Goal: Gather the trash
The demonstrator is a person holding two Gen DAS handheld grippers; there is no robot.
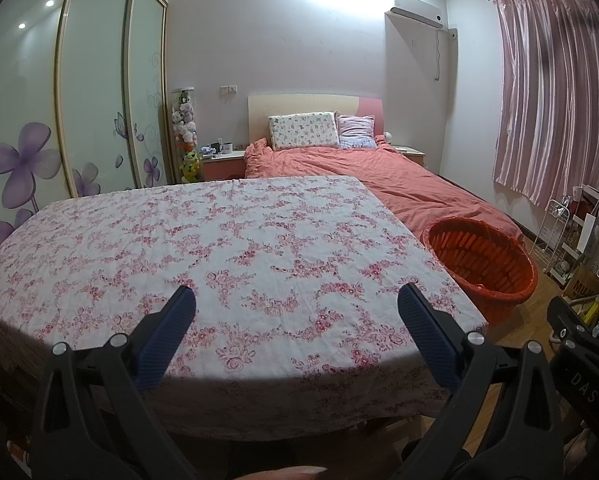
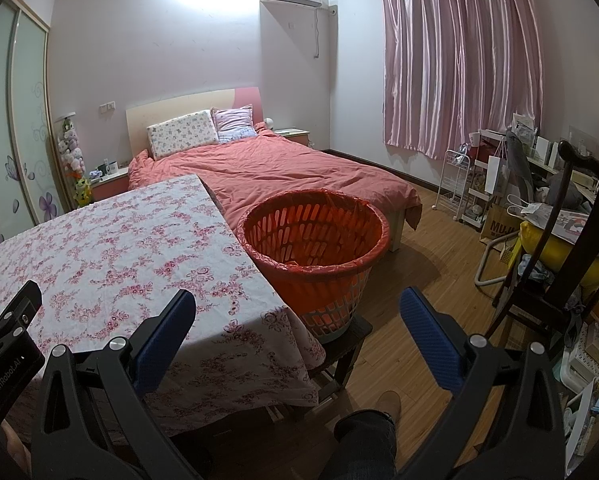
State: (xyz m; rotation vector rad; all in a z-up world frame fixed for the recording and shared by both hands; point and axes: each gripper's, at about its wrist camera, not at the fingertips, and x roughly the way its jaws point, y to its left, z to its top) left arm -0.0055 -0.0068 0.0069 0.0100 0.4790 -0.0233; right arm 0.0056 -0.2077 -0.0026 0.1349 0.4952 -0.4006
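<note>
Orange basket [image 2: 315, 236] (one), floral table [image 1: 203, 248], two open grippers

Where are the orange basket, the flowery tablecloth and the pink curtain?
orange basket [image 2: 283, 236], right wrist view, inner slatted wall.
flowery tablecloth [image 1: 227, 248], left wrist view, middle of the top.
pink curtain [image 2: 459, 72], right wrist view, middle folds.

Each tool [image 1: 297, 300] has blue ribbed pads on black arms; the counter [image 1: 219, 248] ahead wears a white cloth with pink-red flowers; right of it, an orange-red slotted basket [image 2: 315, 236], a coral bed [image 2: 283, 164], pink curtains [image 2: 459, 68]
</note>
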